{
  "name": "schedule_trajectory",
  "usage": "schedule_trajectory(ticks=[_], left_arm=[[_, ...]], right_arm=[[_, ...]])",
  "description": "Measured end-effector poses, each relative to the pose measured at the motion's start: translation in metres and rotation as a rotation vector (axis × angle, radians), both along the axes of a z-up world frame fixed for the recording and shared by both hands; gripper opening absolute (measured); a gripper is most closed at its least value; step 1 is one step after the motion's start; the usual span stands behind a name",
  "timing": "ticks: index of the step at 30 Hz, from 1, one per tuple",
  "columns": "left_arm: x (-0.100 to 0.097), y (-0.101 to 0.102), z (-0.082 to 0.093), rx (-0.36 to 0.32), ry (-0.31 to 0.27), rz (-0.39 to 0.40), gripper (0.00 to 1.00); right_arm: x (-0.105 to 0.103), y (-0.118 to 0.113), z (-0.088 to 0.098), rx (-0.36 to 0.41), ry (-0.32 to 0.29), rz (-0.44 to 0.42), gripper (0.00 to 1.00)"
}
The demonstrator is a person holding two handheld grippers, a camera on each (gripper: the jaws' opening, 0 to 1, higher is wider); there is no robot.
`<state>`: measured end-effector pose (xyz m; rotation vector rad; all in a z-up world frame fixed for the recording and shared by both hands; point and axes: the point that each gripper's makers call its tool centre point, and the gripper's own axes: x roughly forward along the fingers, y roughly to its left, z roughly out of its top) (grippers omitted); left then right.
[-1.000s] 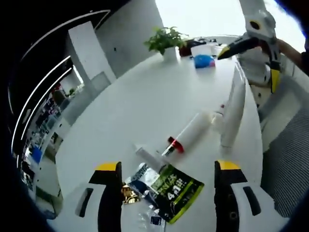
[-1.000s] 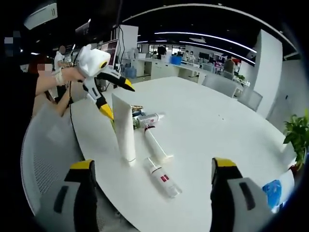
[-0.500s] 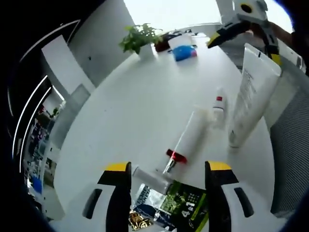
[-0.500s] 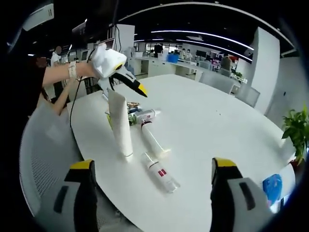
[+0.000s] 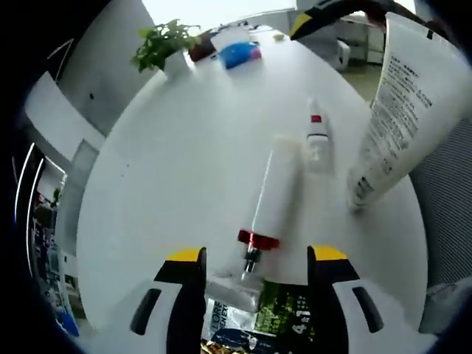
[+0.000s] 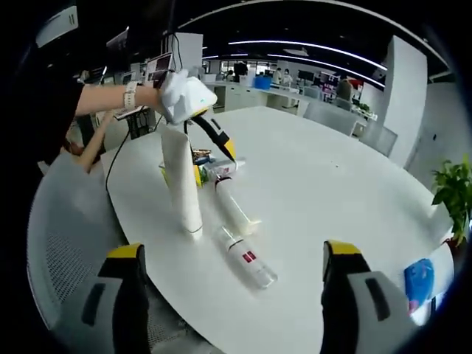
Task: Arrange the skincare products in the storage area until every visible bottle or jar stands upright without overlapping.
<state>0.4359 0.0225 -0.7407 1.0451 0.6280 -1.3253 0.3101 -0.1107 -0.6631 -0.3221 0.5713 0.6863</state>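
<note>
My left gripper [image 5: 254, 269] jaws wide apart, over pump bottle [image 5: 274, 193] lying on counter [image 5: 184, 147] | tall tube [image 5: 402, 110] stands just beside bottle | right gripper [image 6: 232, 284] jaws apart, holding nothing

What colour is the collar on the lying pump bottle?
Red, on the pump bottle; it shows best in the left gripper view.

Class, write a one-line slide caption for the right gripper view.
Left gripper descends over lying bottles beside an upright white tube on a round table.

White tube [image 6: 181, 177] upright — two bottles [image 6: 245, 260] lying flat.
</note>
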Motion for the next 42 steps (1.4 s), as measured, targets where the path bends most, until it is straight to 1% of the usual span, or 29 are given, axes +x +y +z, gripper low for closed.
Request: schedule_trajectory(ticks=[1,3,5,6,8,10,11,13,15,17,22,23,24,25,30,33,34,36,40,42], left_arm=[[0.0,-0.001,-0.002,0.009,-0.001,-0.005,0.53],[-0.001,-0.004,-0.007,0.019,0.017,-0.017,0.56],[-0.002,-0.004,-0.015,0.05,0.044,-0.029,0.59],[-0.002,-0.003,-0.017,0.064,0.042,-0.038,0.6],[0.002,-0.005,-0.02,0.073,0.037,-0.037,0.55],[0.002,-0.008,-0.021,0.066,0.055,-0.039,0.51],[0.002,-0.009,-0.022,0.068,0.064,-0.042,0.51],[0.001,-0.009,-0.025,0.089,0.066,-0.064,0.49],[0.003,-0.009,-0.028,0.111,0.061,-0.07,0.46],[0.002,-0.007,-0.031,0.12,0.082,-0.068,0.42],[0.001,-0.002,-0.04,0.15,0.125,-0.065,0.39],[0.001,-0.004,-0.038,0.138,0.134,-0.07,0.39],[0.003,-0.003,-0.038,0.138,0.147,-0.047,0.39],[0.003,-0.002,-0.039,0.139,0.151,-0.041,0.39],[0.003,-0.002,-0.04,0.124,0.191,-0.043,0.38],[0.0,-0.002,-0.042,0.126,0.242,-0.026,0.35],[0.002,-0.003,-0.041,0.119,0.242,-0.01,0.33],[0.004,-0.003,-0.041,0.121,0.241,-0.008,0.3],[0.001,-0.003,-0.04,0.149,0.231,-0.038,0.28],[0.001,-0.003,-0.04,0.162,0.224,-0.039,0.28]], right_arm=[[0.0,0.0,0.0,0.001,0.0,-0.001,1.0],[0.0,0.001,-0.001,0.003,0.004,0.0,1.0],[-0.001,0.001,-0.002,0.002,0.008,-0.001,1.0],[0.0,0.001,-0.003,0.002,0.01,-0.001,1.0],[0.0,0.0,-0.005,0.002,0.016,-0.003,1.0],[0.0,-0.001,-0.007,0.002,0.025,-0.009,1.0],[-0.001,-0.001,-0.008,0.002,0.026,-0.009,1.0],[0.0,-0.003,-0.008,0.001,0.028,-0.012,1.0],[0.0,-0.004,-0.008,0.003,0.028,-0.015,1.0],[0.0,-0.005,-0.009,0.004,0.028,-0.019,1.0],[0.001,-0.007,-0.01,0.007,0.031,-0.024,1.0],[0.001,-0.007,-0.01,0.008,0.031,-0.025,1.0],[0.002,-0.007,-0.01,0.009,0.031,-0.024,1.0],[0.002,-0.007,-0.011,0.01,0.031,-0.024,1.0],[0.003,-0.002,-0.013,0.031,0.042,-0.014,0.99],[0.005,-0.001,-0.015,0.027,0.045,-0.007,0.99],[0.005,0.0,-0.014,0.026,0.047,-0.004,0.98],[0.007,0.0,-0.013,0.026,0.048,0.004,0.97],[0.013,-0.002,-0.012,0.017,0.048,0.017,0.95],[0.018,-0.004,-0.013,0.009,0.051,0.021,0.94]])
